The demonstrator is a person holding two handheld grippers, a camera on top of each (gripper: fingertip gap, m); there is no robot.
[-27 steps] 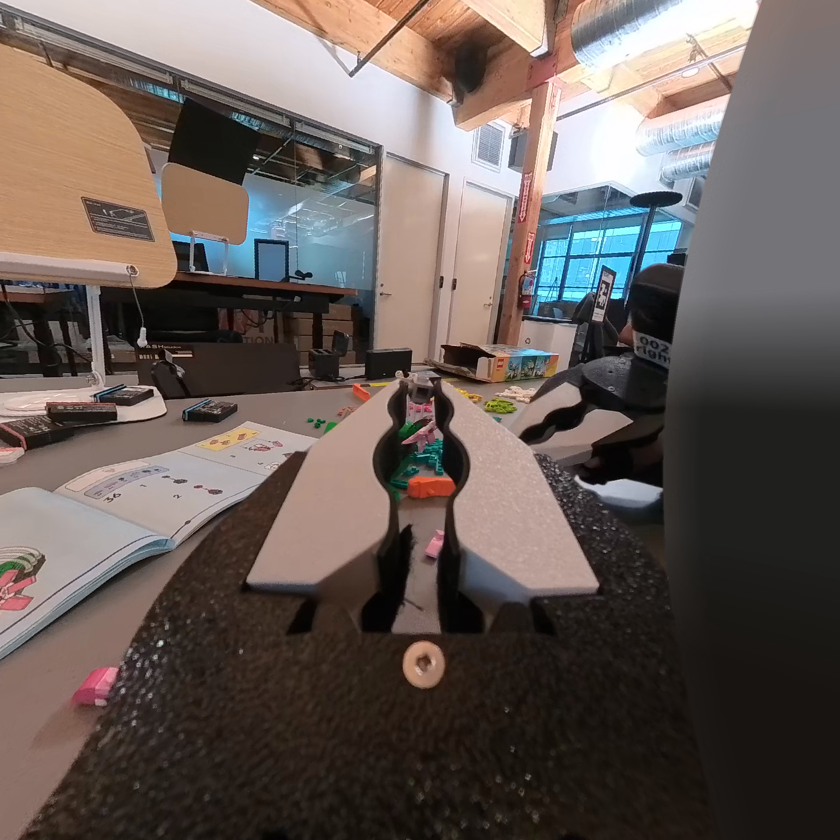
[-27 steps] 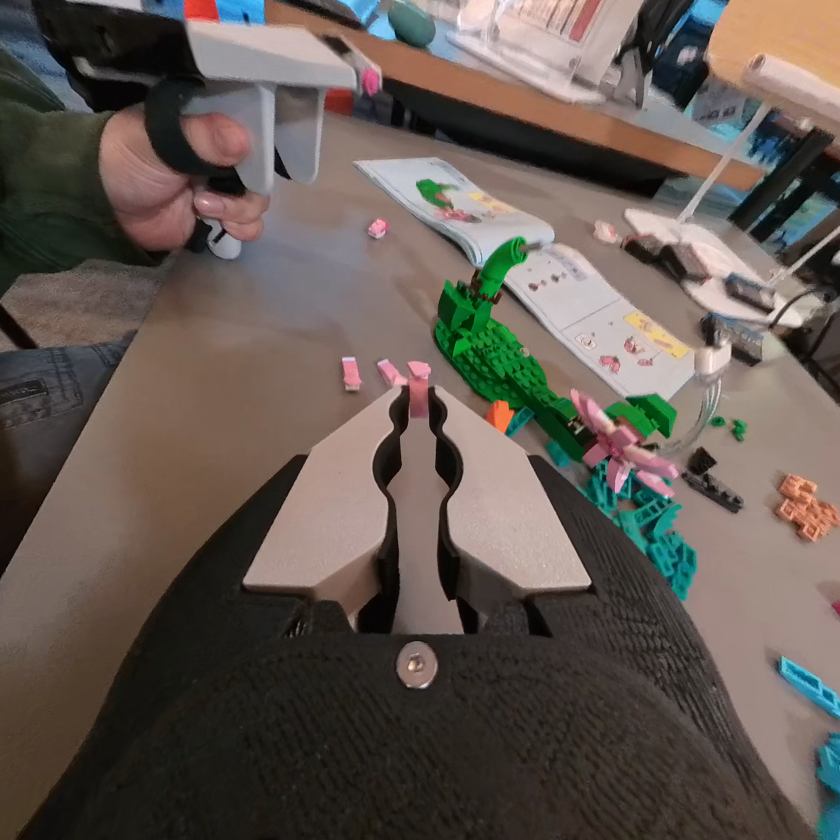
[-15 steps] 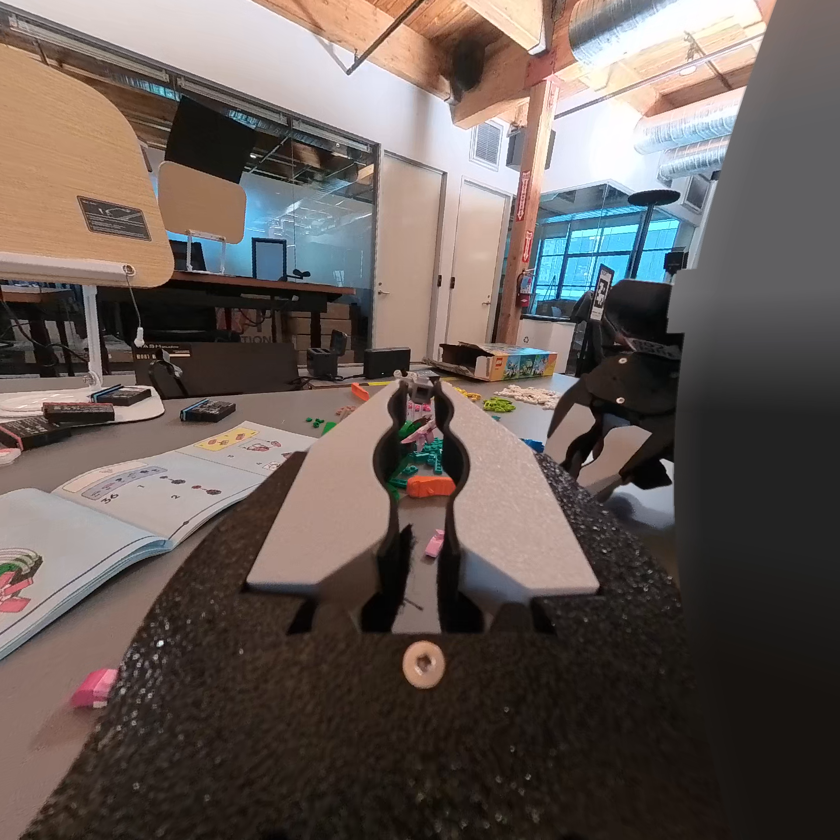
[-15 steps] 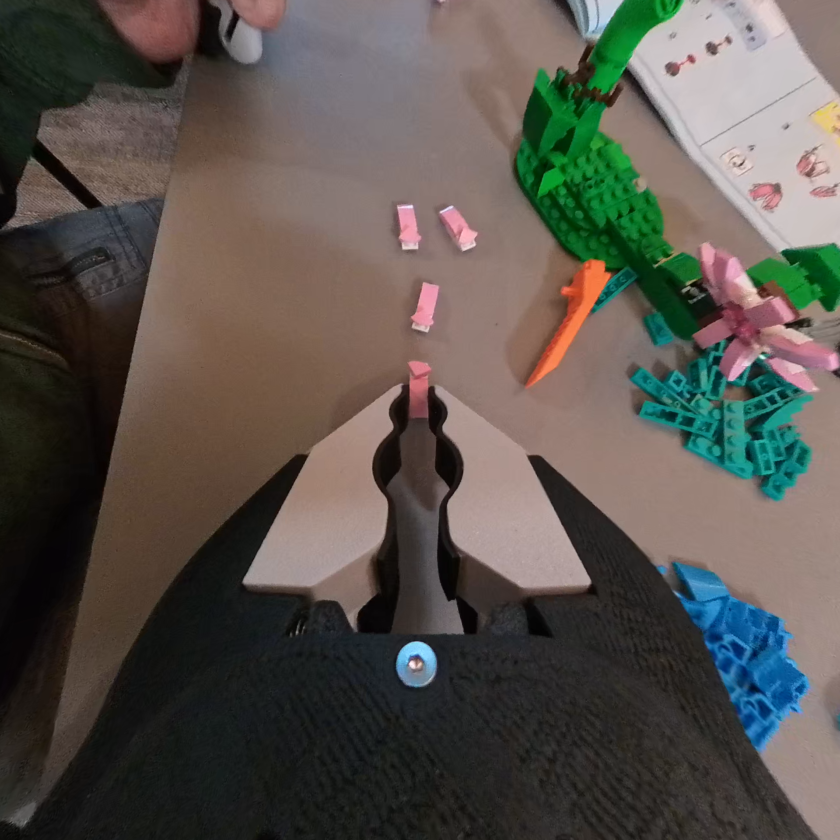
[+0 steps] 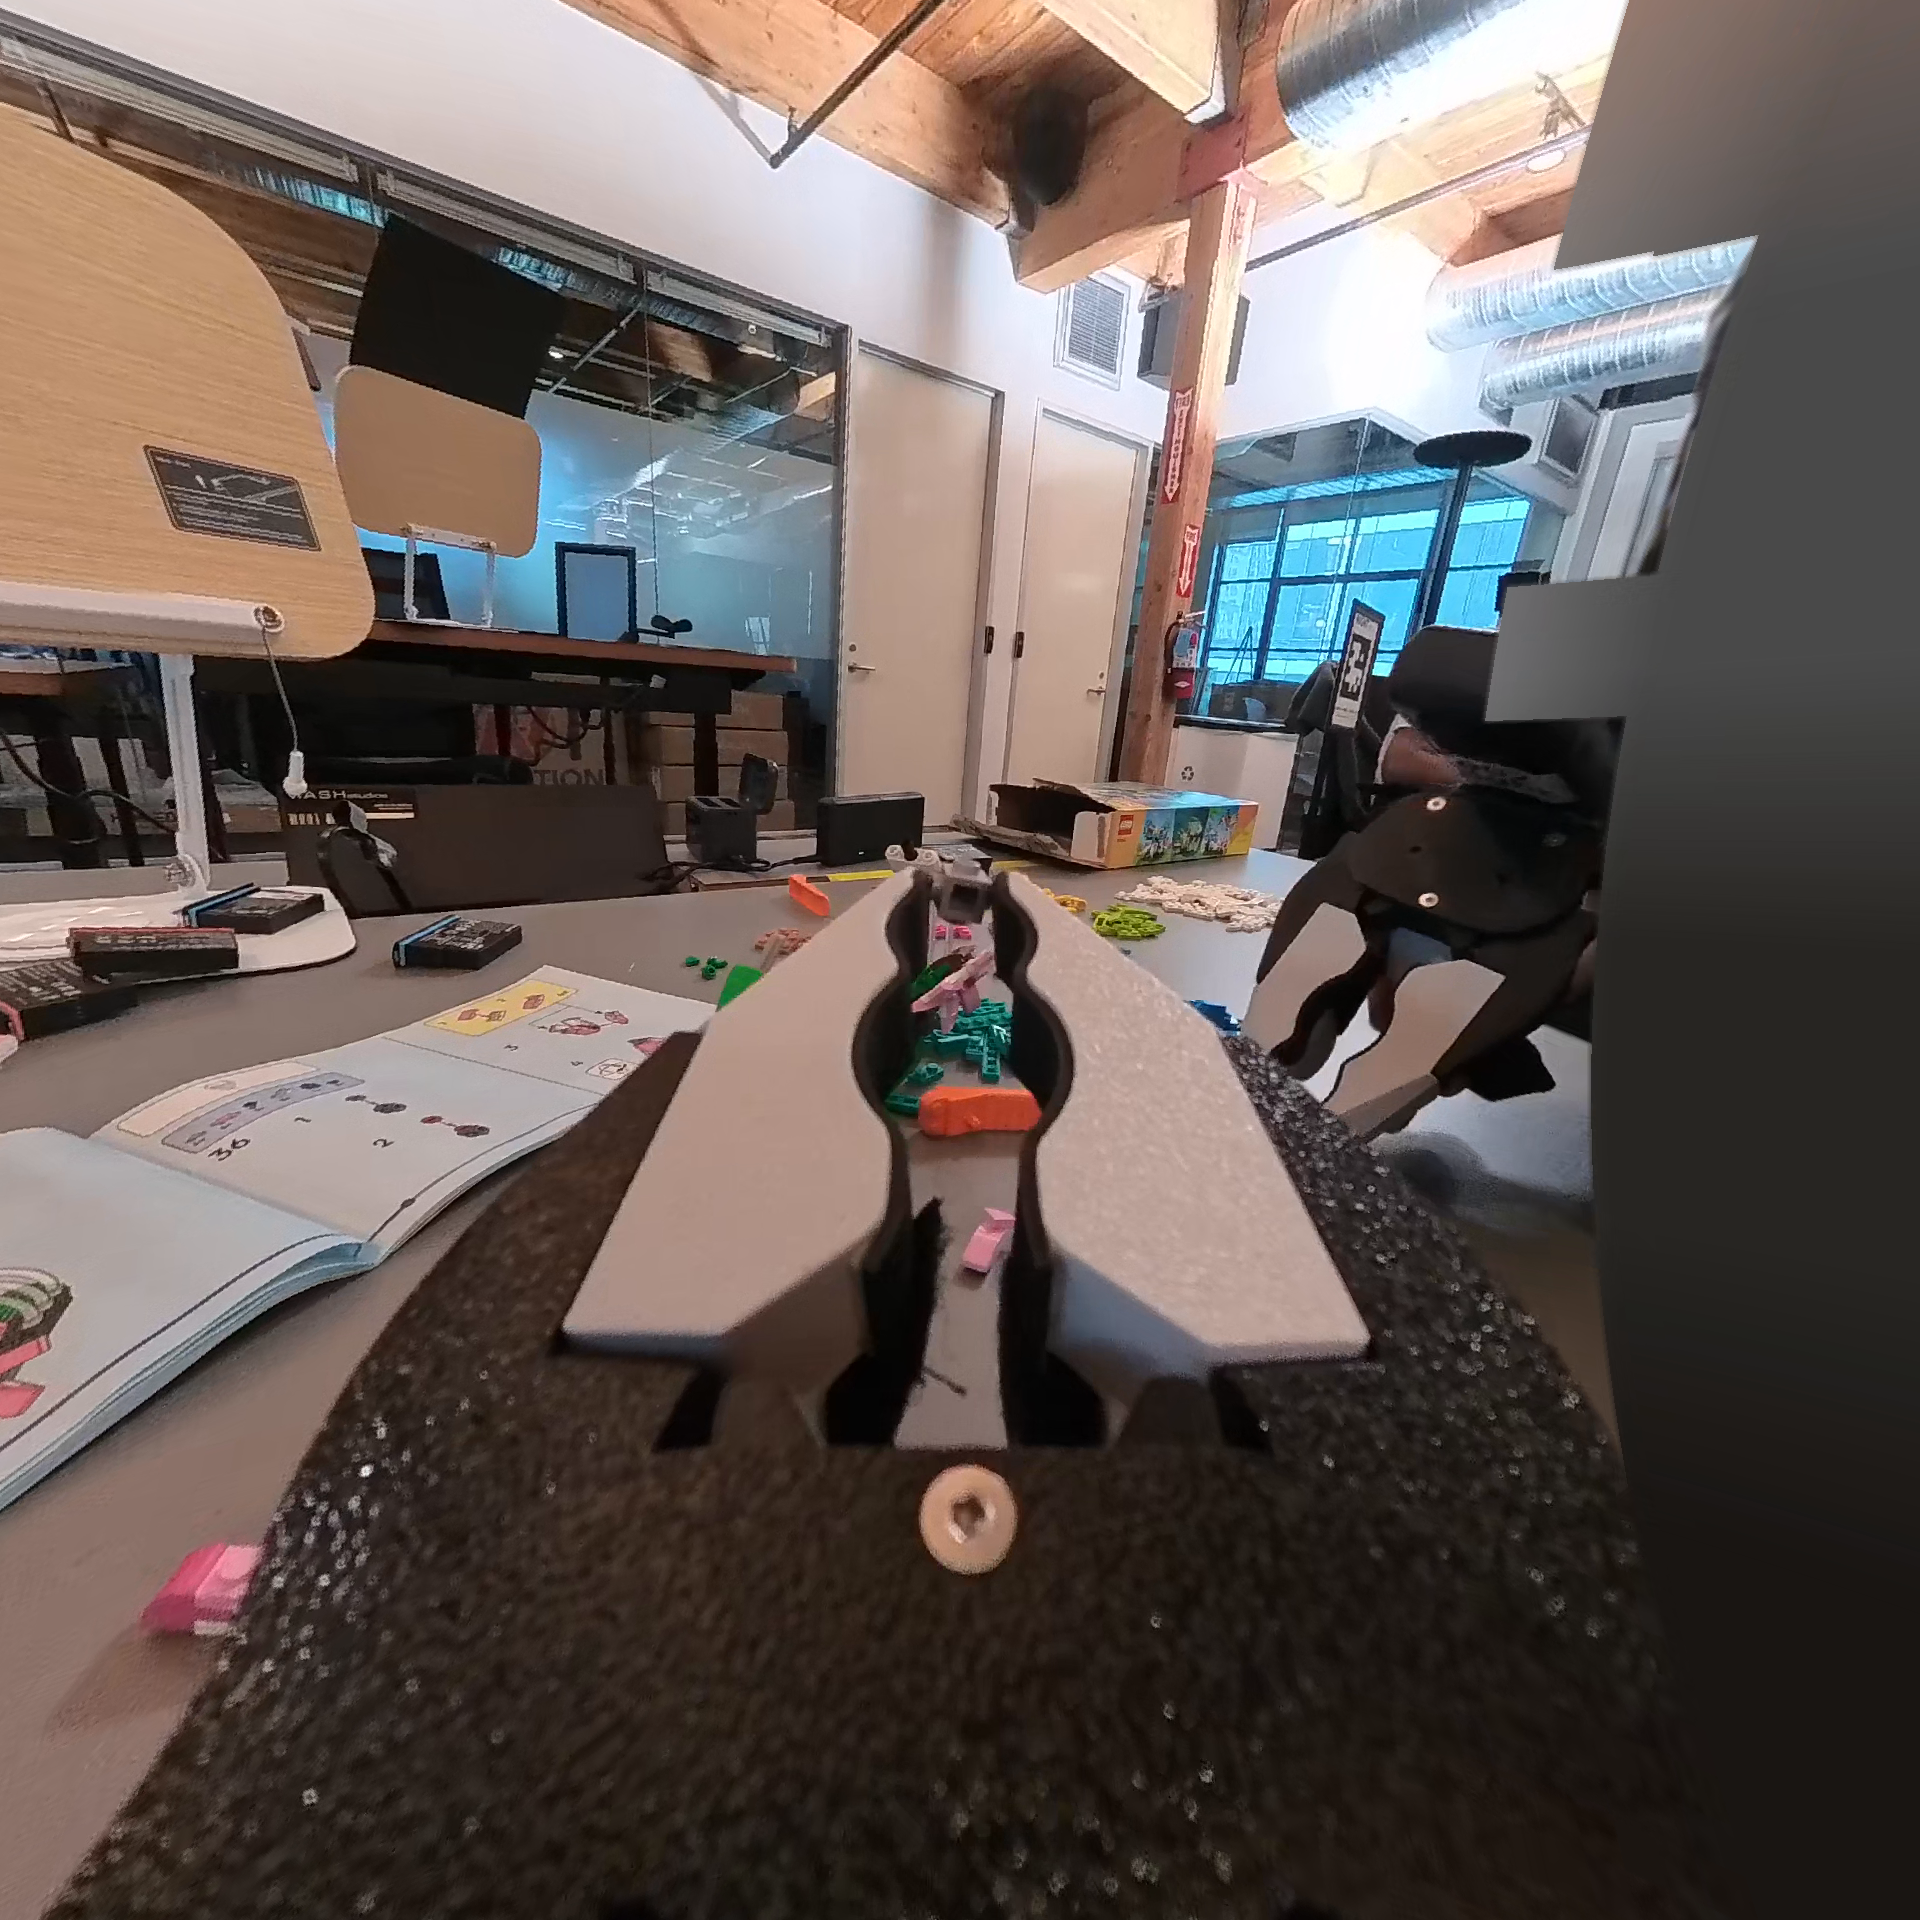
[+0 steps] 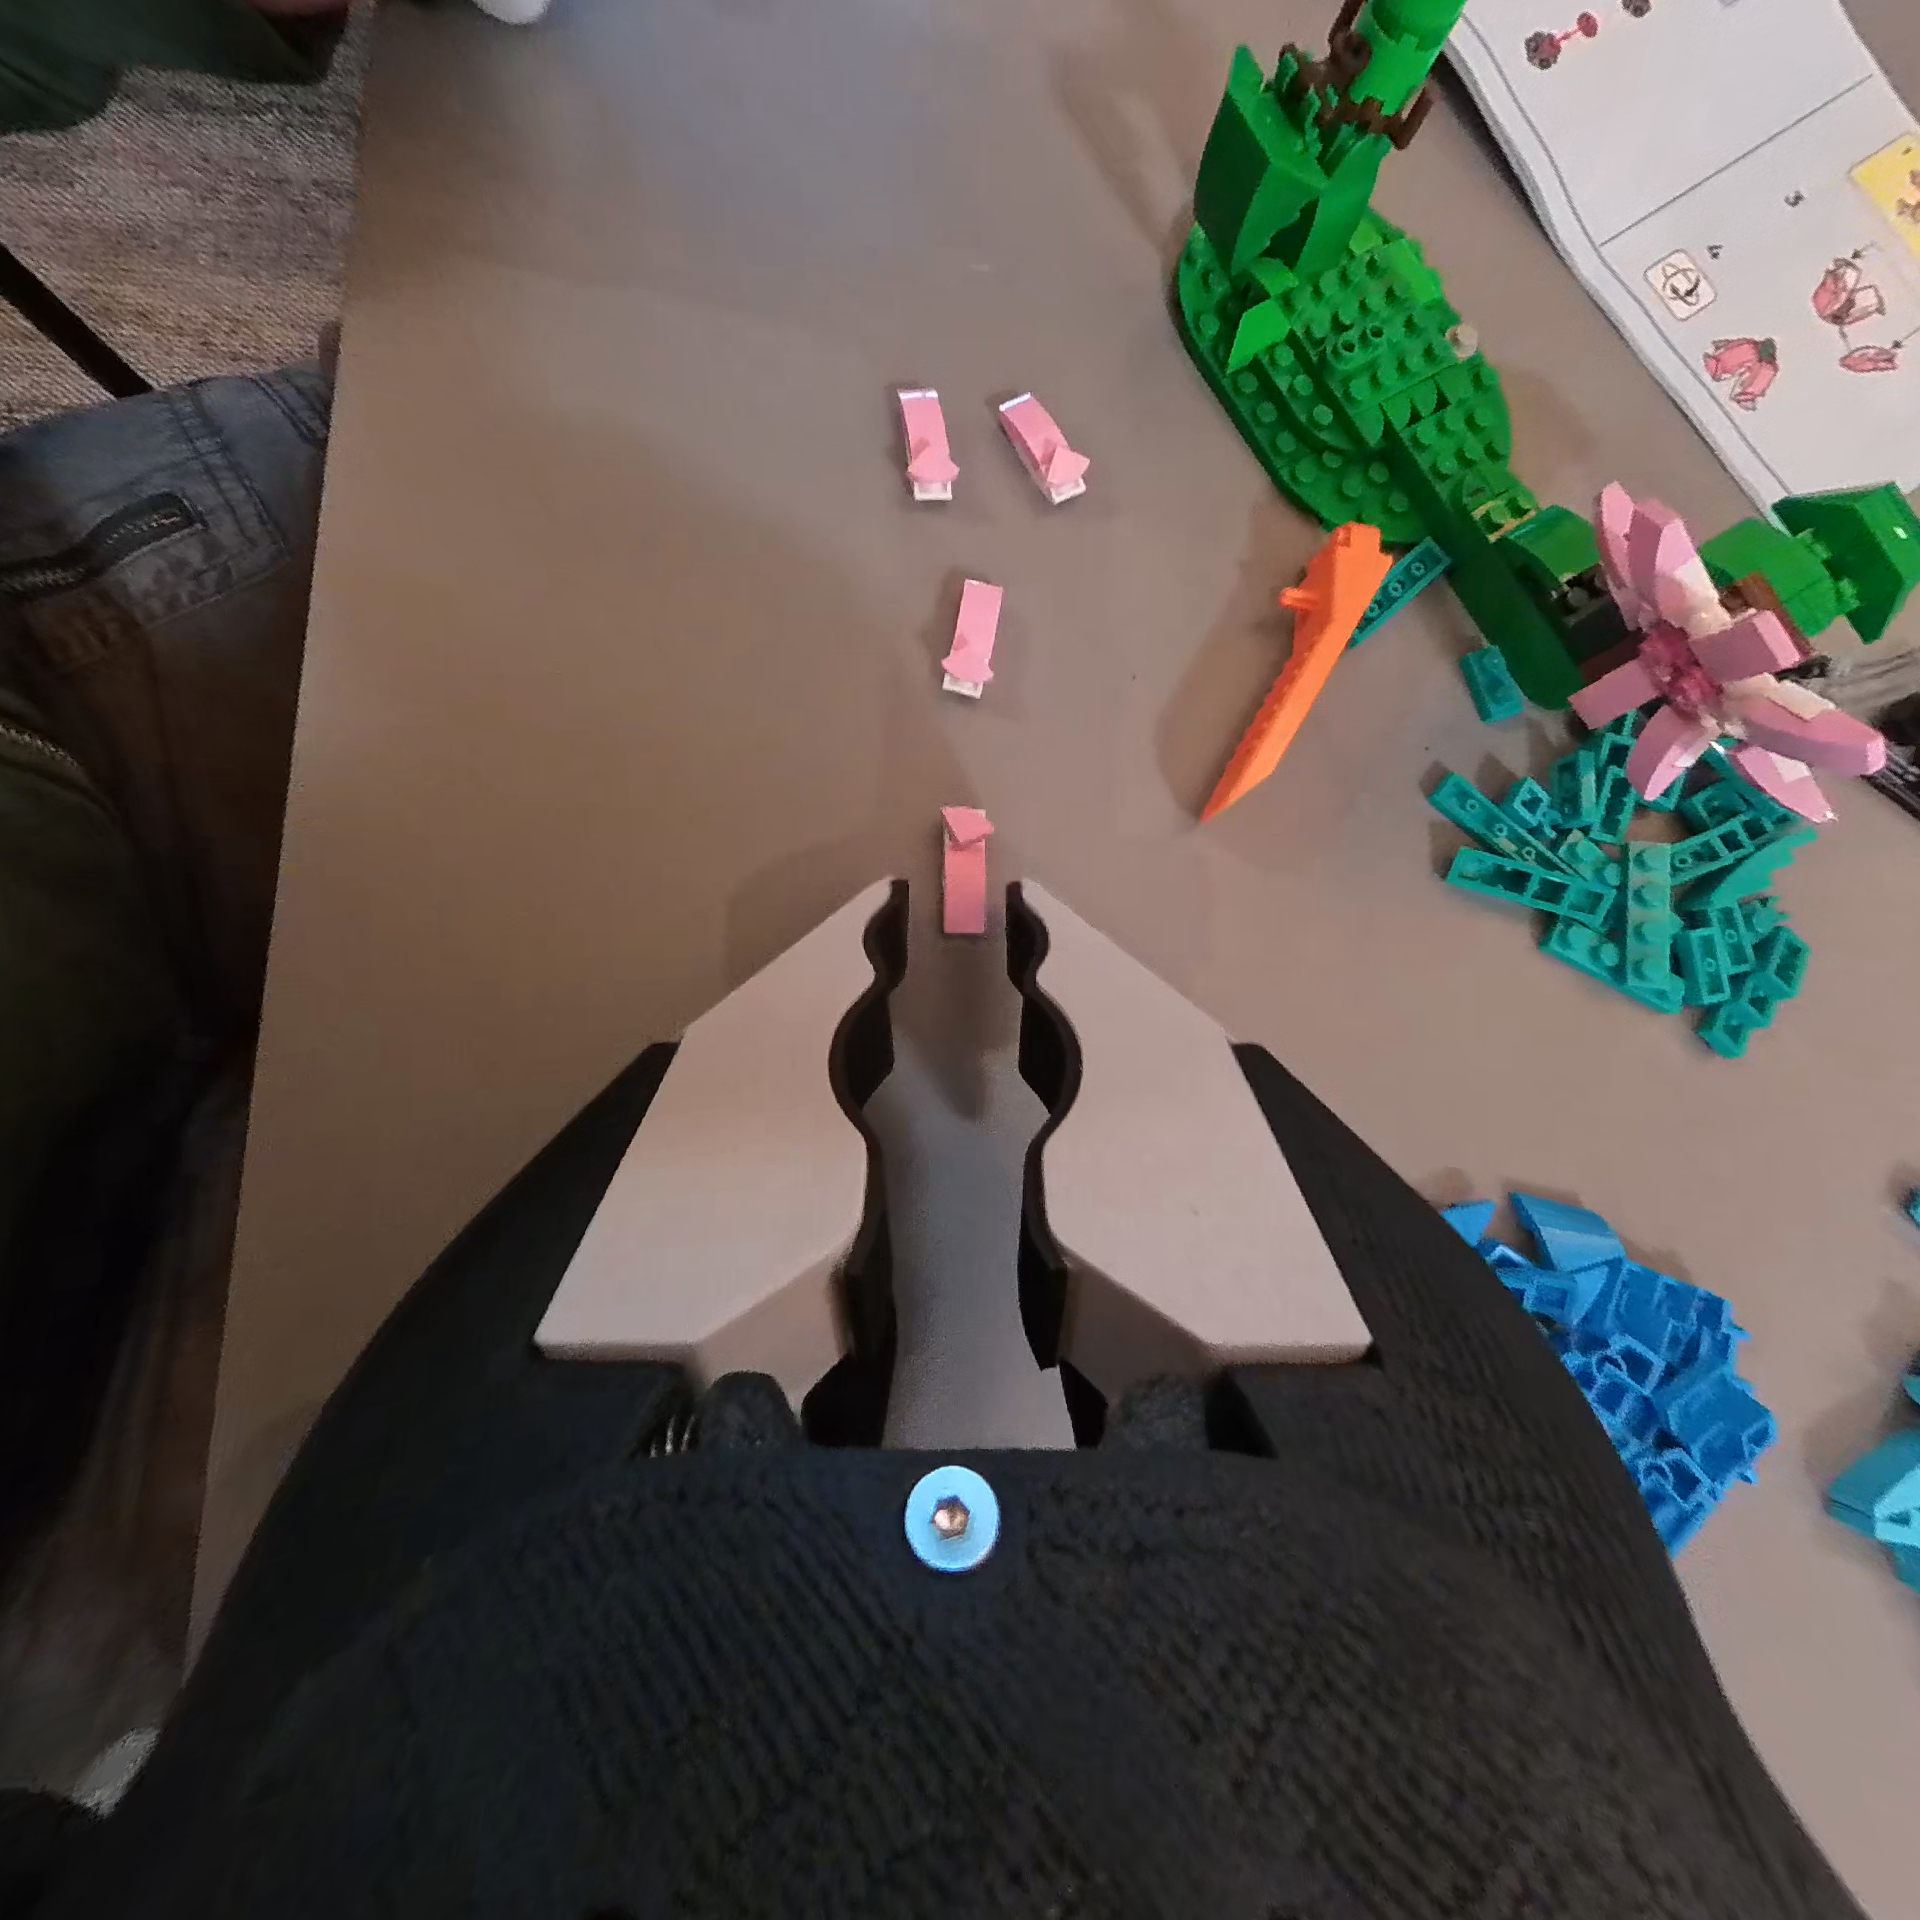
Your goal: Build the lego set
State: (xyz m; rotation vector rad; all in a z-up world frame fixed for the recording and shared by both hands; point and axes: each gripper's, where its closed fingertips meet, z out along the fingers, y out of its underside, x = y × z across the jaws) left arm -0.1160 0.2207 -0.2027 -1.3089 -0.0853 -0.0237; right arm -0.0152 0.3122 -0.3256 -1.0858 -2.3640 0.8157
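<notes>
My right gripper is open just above the grey table. A pink petal piece lies between its tips with a gap on each side. Three more pink petal pieces lie in a row beyond it. The green lego base with its stem and a pink flower stand to the right. My left gripper is shut on a small grey and pink piece, held above the table. The right gripper also shows in the left wrist view, pointing down.
An orange piece, a teal pile and a blue pile lie to the right. The open instruction booklet lies behind the base. The table's edge and a person's leg are at the left. A lego box sits far back. The grippers' ends are close to 20 cm from one another.
My right gripper has tipped down toward the table, opened and let go of the pink petal piece. My left gripper has stayed still, shut on its piece.
</notes>
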